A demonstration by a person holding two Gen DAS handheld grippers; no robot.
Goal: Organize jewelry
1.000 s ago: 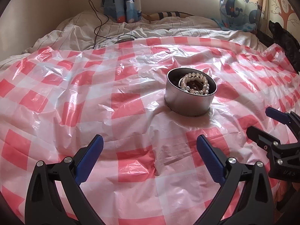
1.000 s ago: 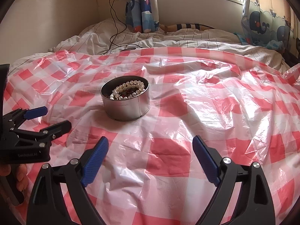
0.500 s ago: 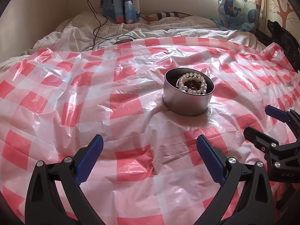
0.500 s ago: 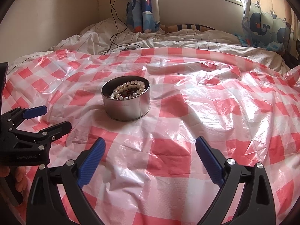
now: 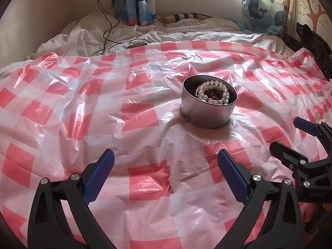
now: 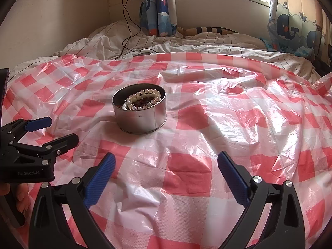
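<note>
A round silver tin (image 5: 204, 115) (image 6: 141, 120) stands on the red-and-white checked plastic sheet (image 5: 137, 118) (image 6: 228, 124). Inside it lie a white pearl bracelet (image 5: 213, 92) (image 6: 143, 99) and some darker jewelry. My left gripper (image 5: 166, 166) is open and empty, low over the sheet, short of the tin; it also shows at the left of the right wrist view (image 6: 56, 130). My right gripper (image 6: 166, 168) is open and empty, also short of the tin; it shows at the right of the left wrist view (image 5: 290, 134).
The sheet covers a bed with a rumpled white striped duvet (image 5: 186, 33) behind it. A black charger cable (image 5: 108, 27) runs from a wall socket onto the duvet. Whale-print curtains (image 6: 157, 10) hang at the back. A dark object (image 5: 313, 47) lies at the far right.
Both grippers have drawn back and lifted slightly, so the tin sits a little farther off in both views. Both stay open and empty.
</note>
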